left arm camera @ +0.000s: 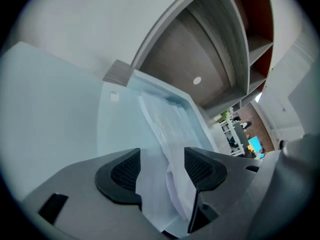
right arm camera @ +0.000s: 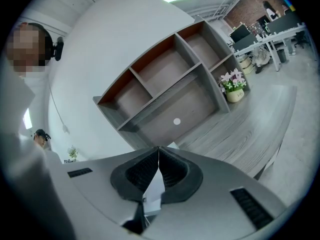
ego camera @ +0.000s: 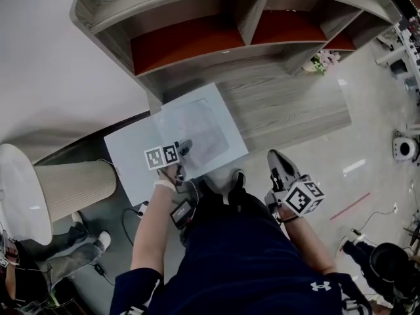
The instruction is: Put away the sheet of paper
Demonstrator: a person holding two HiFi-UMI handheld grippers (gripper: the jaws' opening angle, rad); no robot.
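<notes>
L gripper [ego camera: 185, 149] jaws apart, straddling sheet of paper [ego camera: 197, 133] edge, mid-frame on desk [ego camera: 295, 110]. R gripper [ego camera: 275, 157] closed, empty, lower right. I reckon put-away's not done yet.

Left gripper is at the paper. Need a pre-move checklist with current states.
1. Left gripper open: ok. The fingers stand apart with the sheet of paper between them, unclamped.
2. Right gripper clear of the sheet: ok. It is shut and held off to the side.
3. Sheet lying flat: not ok. It bulges up near the fingers.
4. Sheet fully inside the clear sleeve: cannot tell.
5. Shelf compartments free: ok. Nothing shows in them.
</notes>
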